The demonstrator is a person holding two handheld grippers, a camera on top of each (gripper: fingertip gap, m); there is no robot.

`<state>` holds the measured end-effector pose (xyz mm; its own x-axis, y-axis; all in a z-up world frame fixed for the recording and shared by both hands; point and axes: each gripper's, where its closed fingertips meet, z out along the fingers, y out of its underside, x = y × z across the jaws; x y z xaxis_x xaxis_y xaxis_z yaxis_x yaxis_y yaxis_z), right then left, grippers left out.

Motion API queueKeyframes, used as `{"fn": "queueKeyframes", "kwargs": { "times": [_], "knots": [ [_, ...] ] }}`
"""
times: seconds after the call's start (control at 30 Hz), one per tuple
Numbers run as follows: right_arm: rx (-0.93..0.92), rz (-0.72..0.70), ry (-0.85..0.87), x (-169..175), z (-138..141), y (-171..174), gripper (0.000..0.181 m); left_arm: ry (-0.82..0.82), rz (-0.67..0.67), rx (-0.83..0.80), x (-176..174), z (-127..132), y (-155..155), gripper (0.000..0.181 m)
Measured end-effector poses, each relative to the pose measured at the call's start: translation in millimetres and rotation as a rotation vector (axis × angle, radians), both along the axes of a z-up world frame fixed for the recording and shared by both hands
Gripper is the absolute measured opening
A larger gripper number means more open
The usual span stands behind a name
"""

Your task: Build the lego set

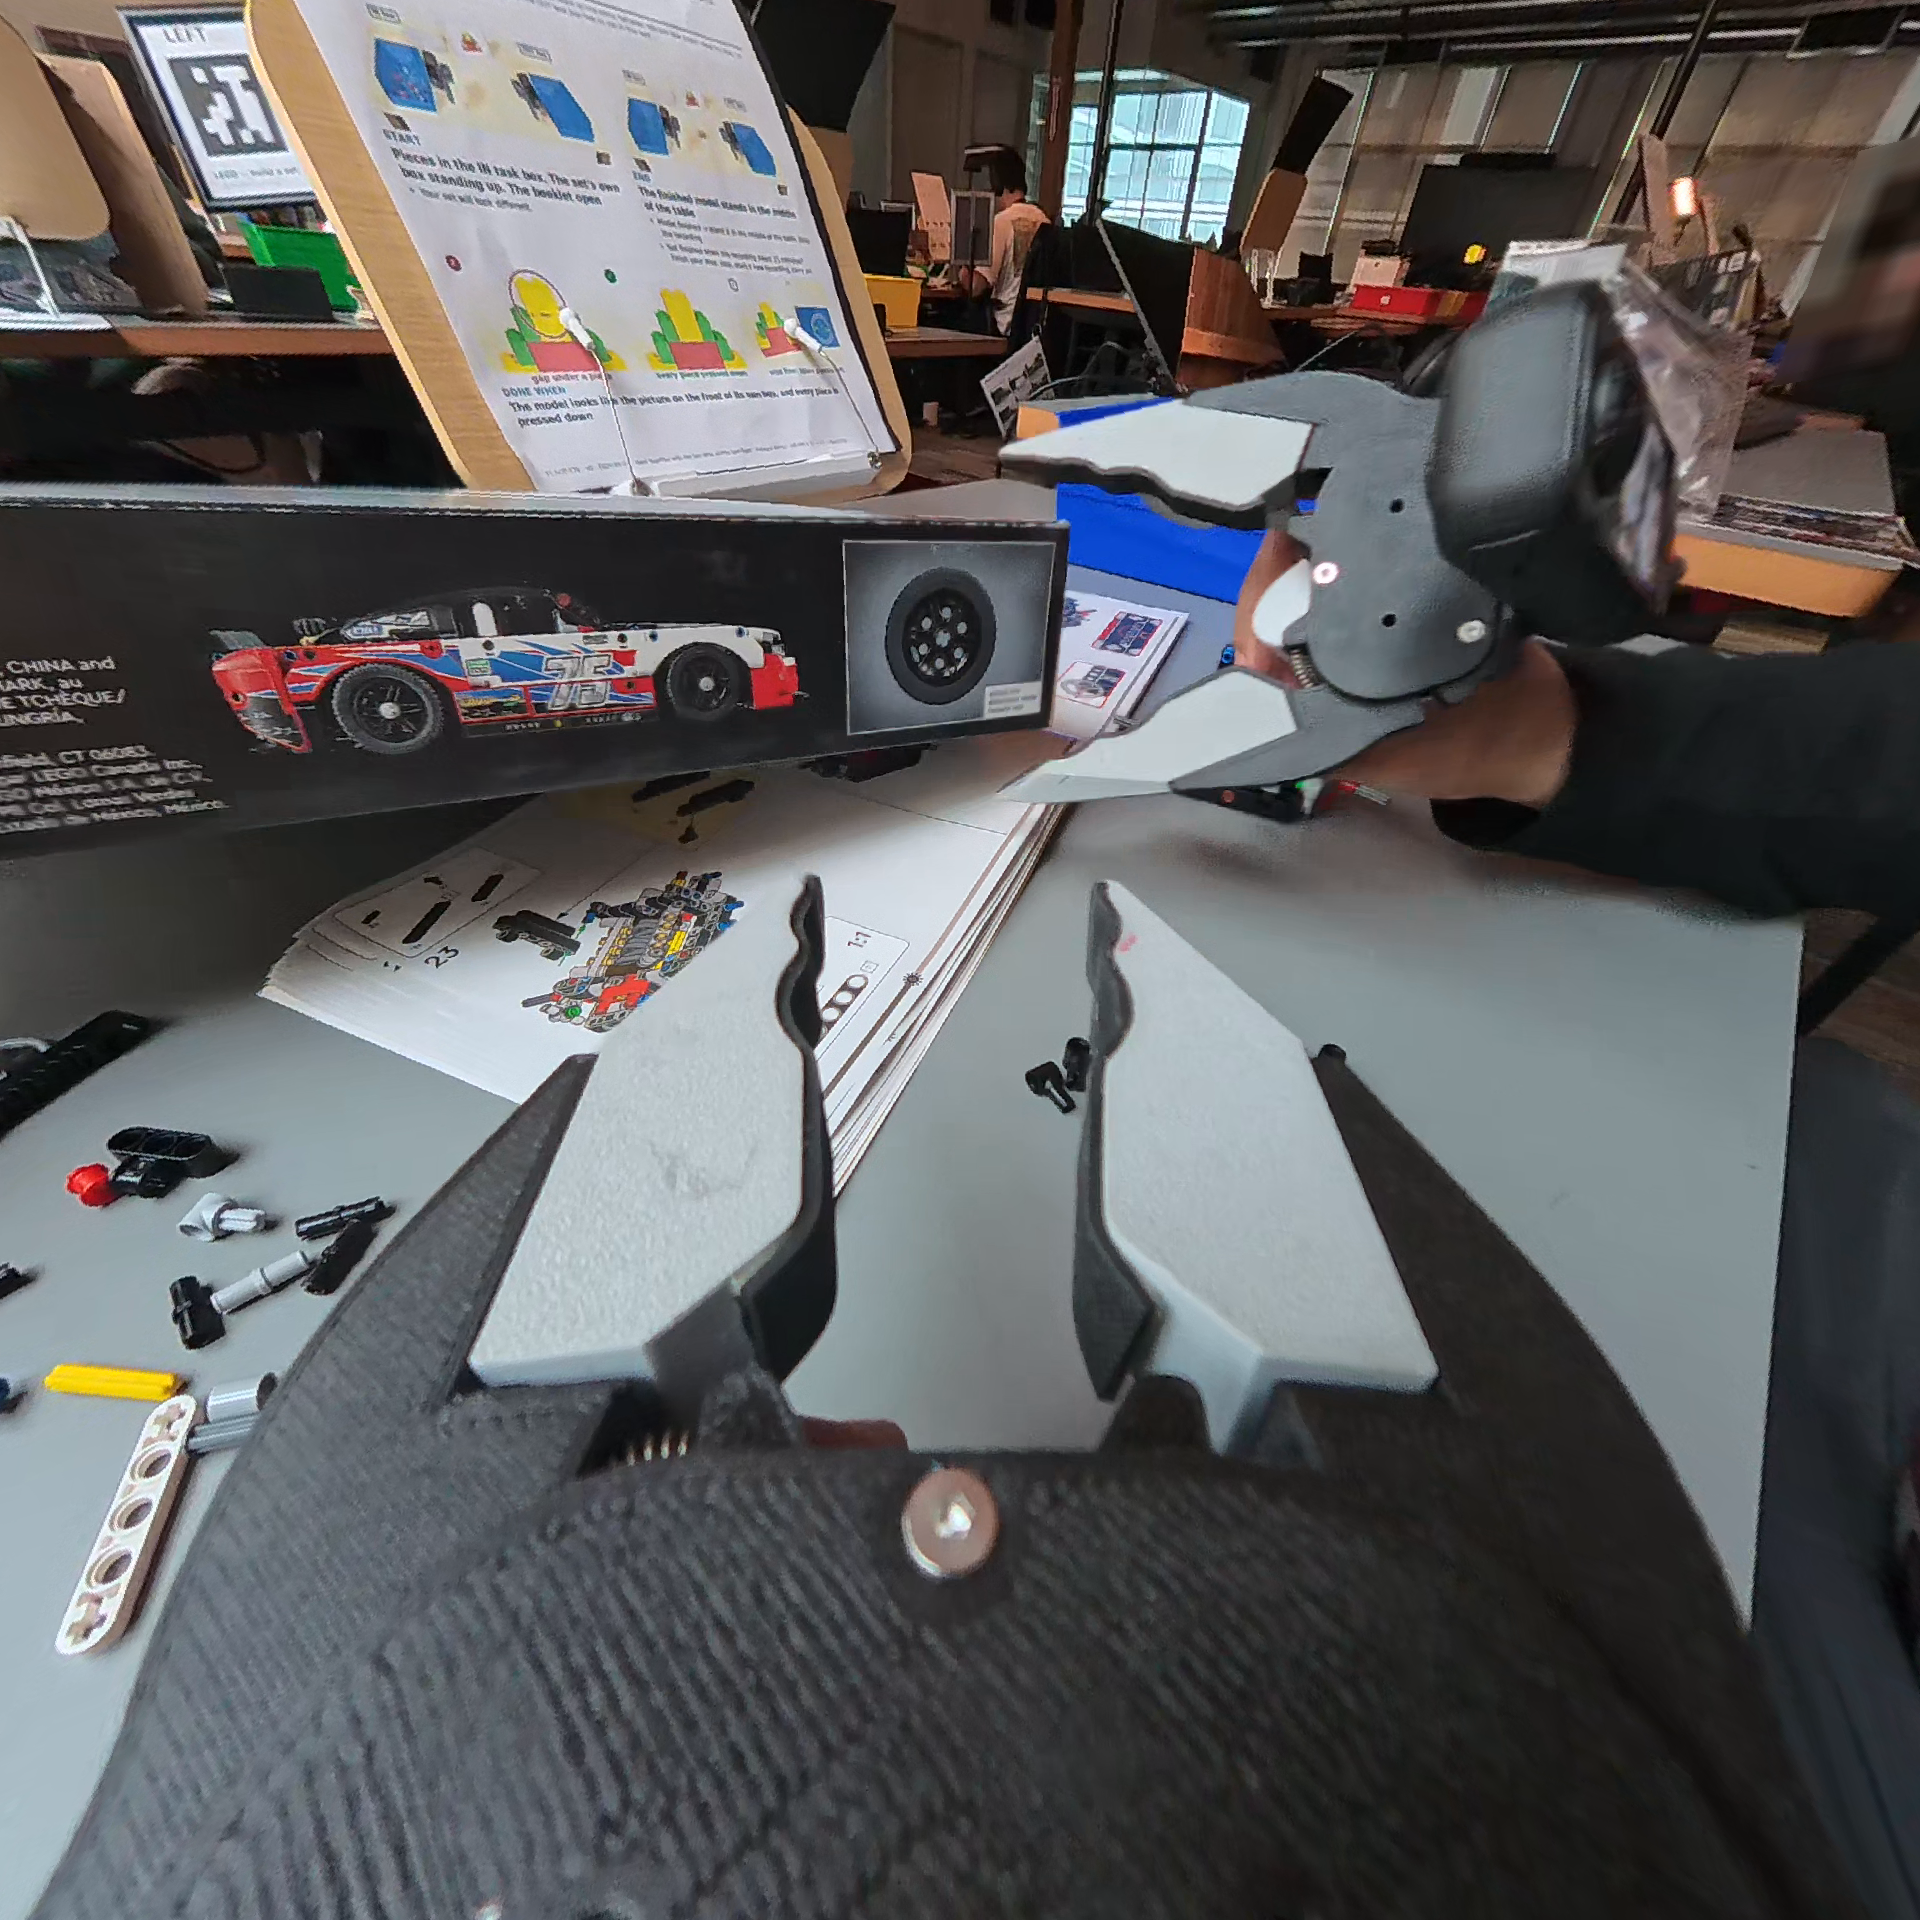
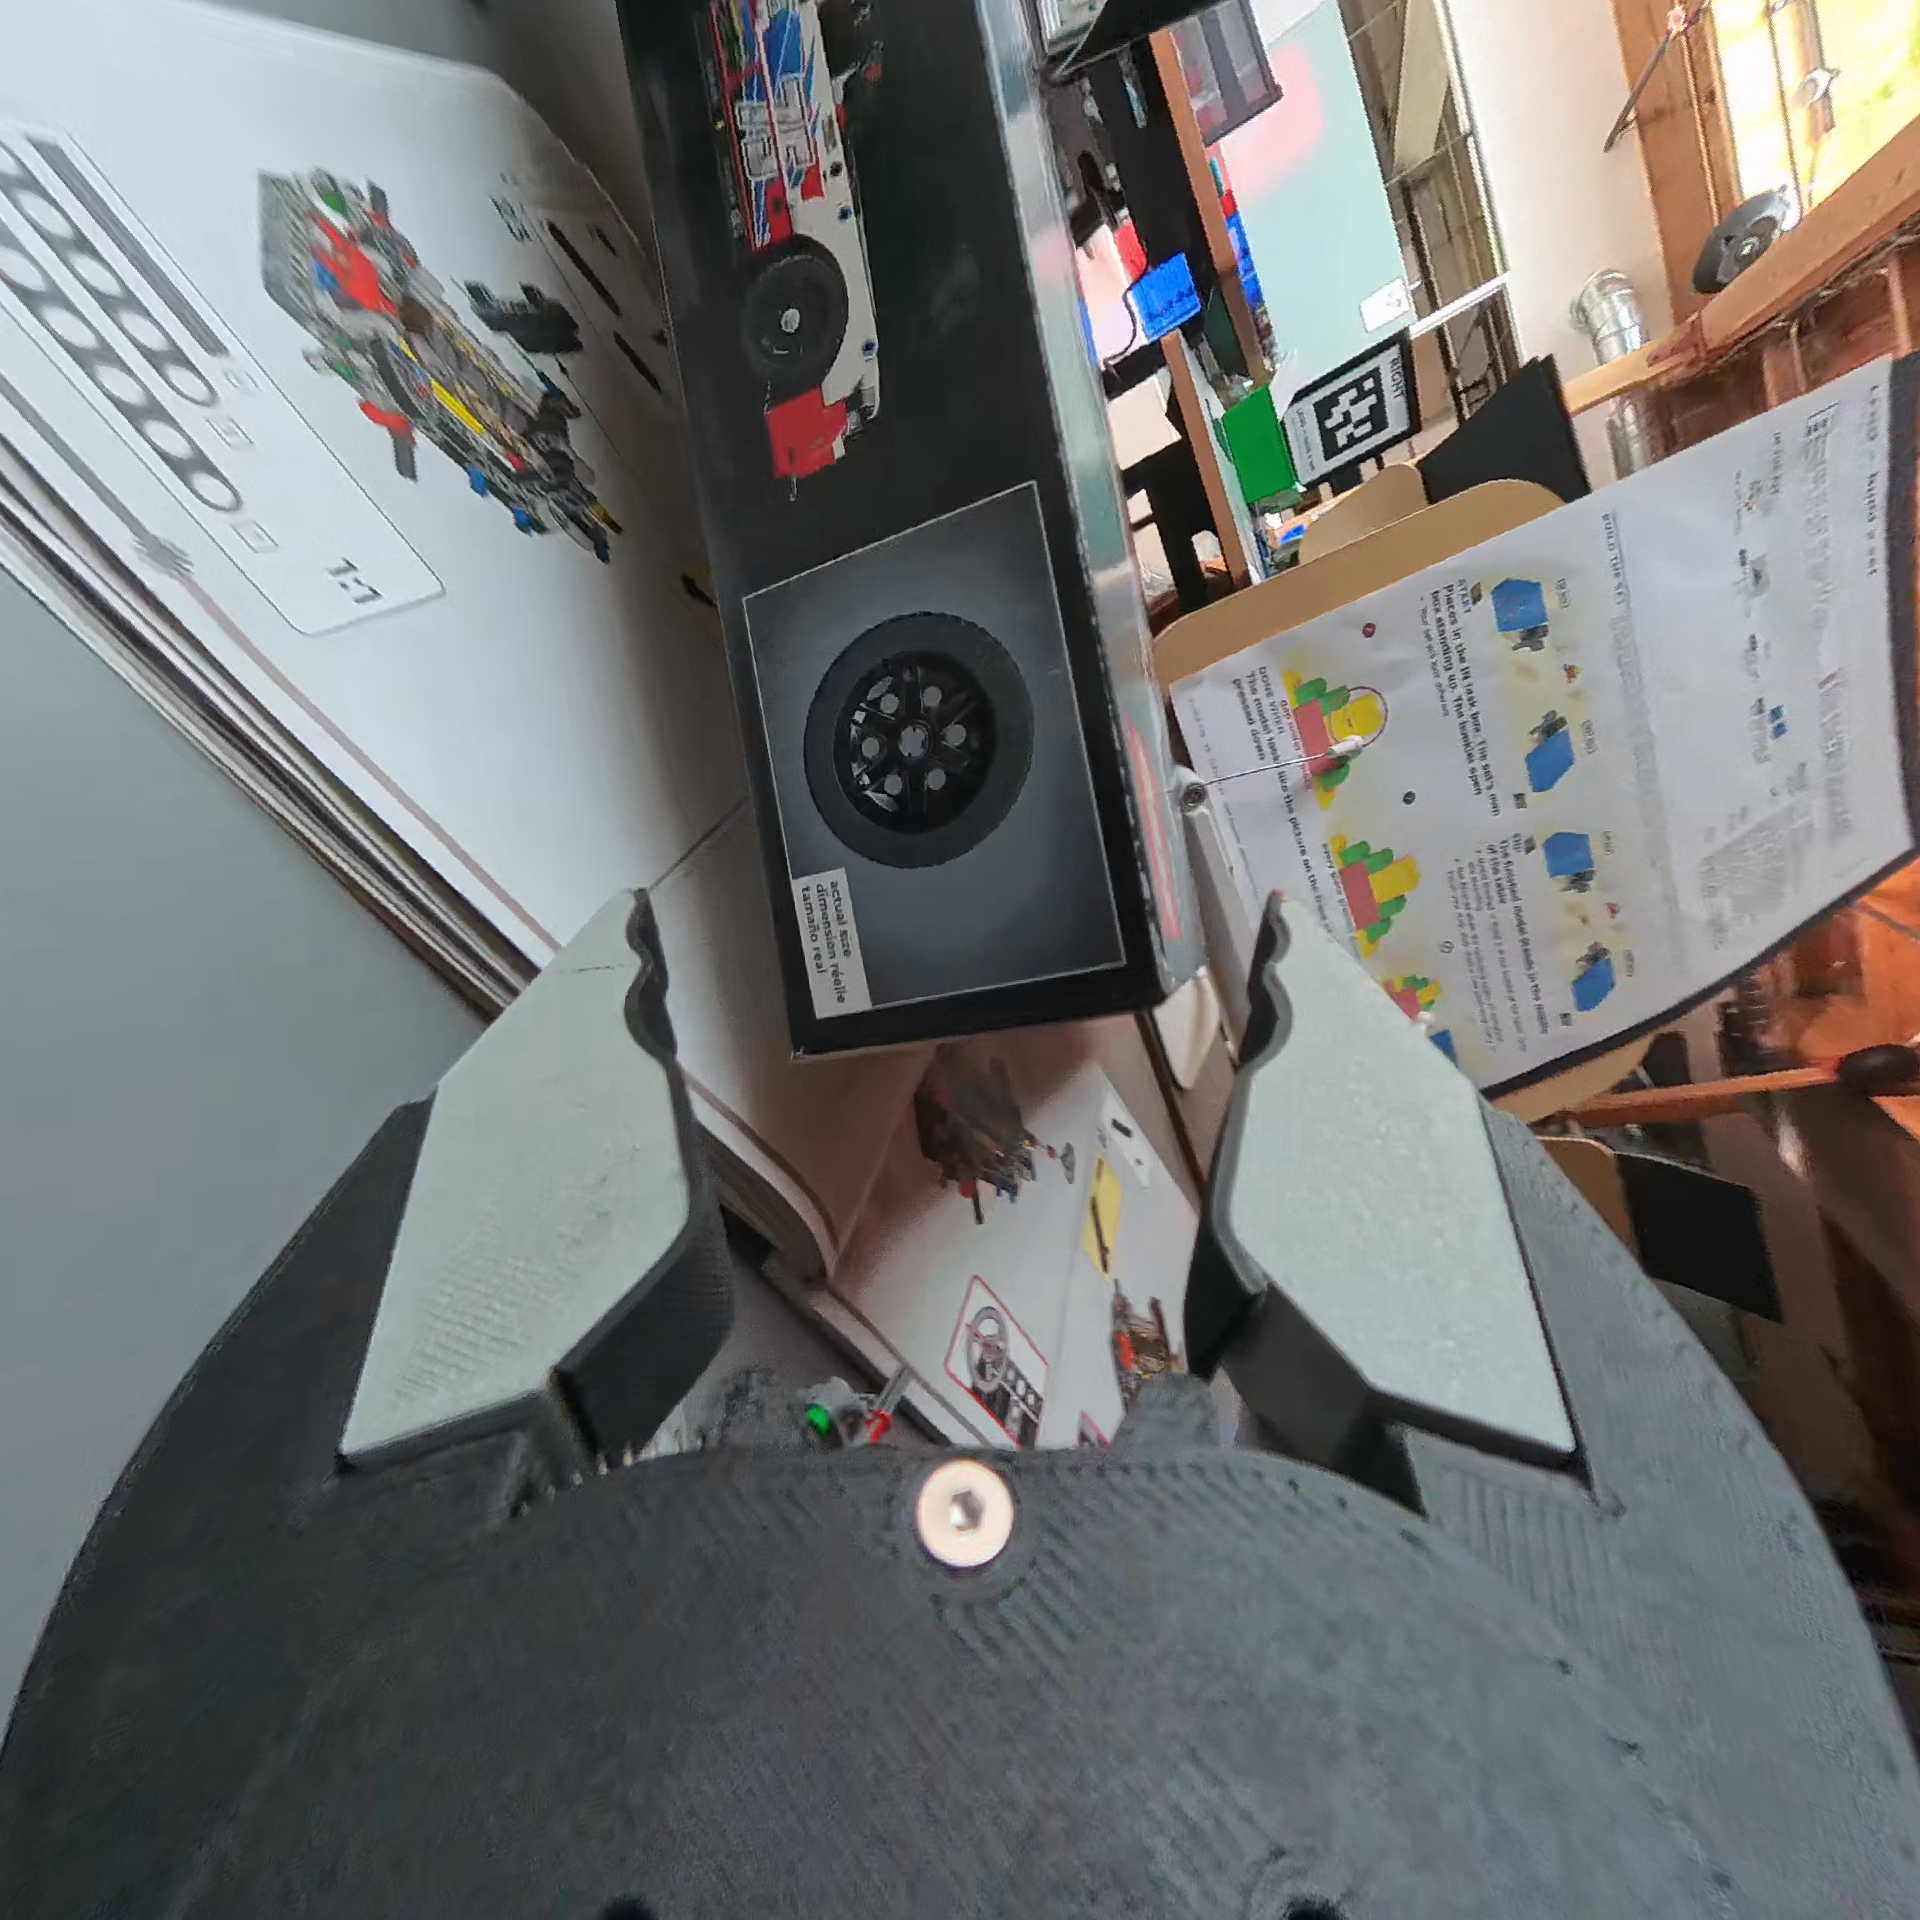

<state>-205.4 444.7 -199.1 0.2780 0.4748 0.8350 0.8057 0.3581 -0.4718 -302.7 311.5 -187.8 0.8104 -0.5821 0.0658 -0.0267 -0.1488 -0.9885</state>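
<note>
Nearest the lens, the left gripper point(image 1: 951, 997) hangs over the grey table point(image 1: 1455, 1091), its fingers spread with nothing between them. Beyond its tips lies the open instruction booklet point(image 1: 665, 935), flat on the table, and across the booklet's far part sits the black lego box point(image 1: 520, 665). The box's long axis runs left to right in the left wrist view; its printed car faces right, toward a wheel picture at the right end. Its left end is cut off by the frame.

The right gripper point(image 1: 1023, 613) point(image 2: 961, 935) is held just off that right end, rolled on its side so one finger is above the other, fingers spread wide and empty. The box end lies in line with the gap; whether either finger touches it cannot be told.

Loose pieces lie left of the booklet: a white beam point(image 1: 130, 1522), a yellow axle point(image 1: 109, 1382), black pins point(image 1: 343, 1216). Two small black pins point(image 1: 1055, 1075) sit partly hidden behind the left gripper's right finger. A tilted instruction sheet point(image 1: 623, 239) stands behind the box.
</note>
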Motion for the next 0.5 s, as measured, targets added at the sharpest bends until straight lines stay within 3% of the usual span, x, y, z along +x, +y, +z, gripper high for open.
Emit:
{"fn": "queueKeyframes", "kwargs": {
  "times": [0.1, 0.17, 0.3, 0.5],
  "knots": [
    [0.098, -0.021, -0.093, -0.3, -1.3, 14.2, 0.109, 0.0, 0.002, 0.002, -0.4, 0.3, -0.3, 0.048],
    [0.112, -0.04, -0.165, 0.4, -10.0, 22.8, 0.123, -0.013, 0.002, 0.001, -1.4, 1.0, -0.6, 0.048],
    [0.146, -0.02, -0.218, -1.4, -21.3, 22.3, 0.103, -0.034, 0.001, -0.002, -3.3, 2.3, -0.8, 0.048],
    [0.186, 0.015, -0.252, -2.2, -28.0, 18.3, 0.091, -0.034, 0.0, -0.007, -3.0, 1.5, -0.4, 0.048]
  ]
}}
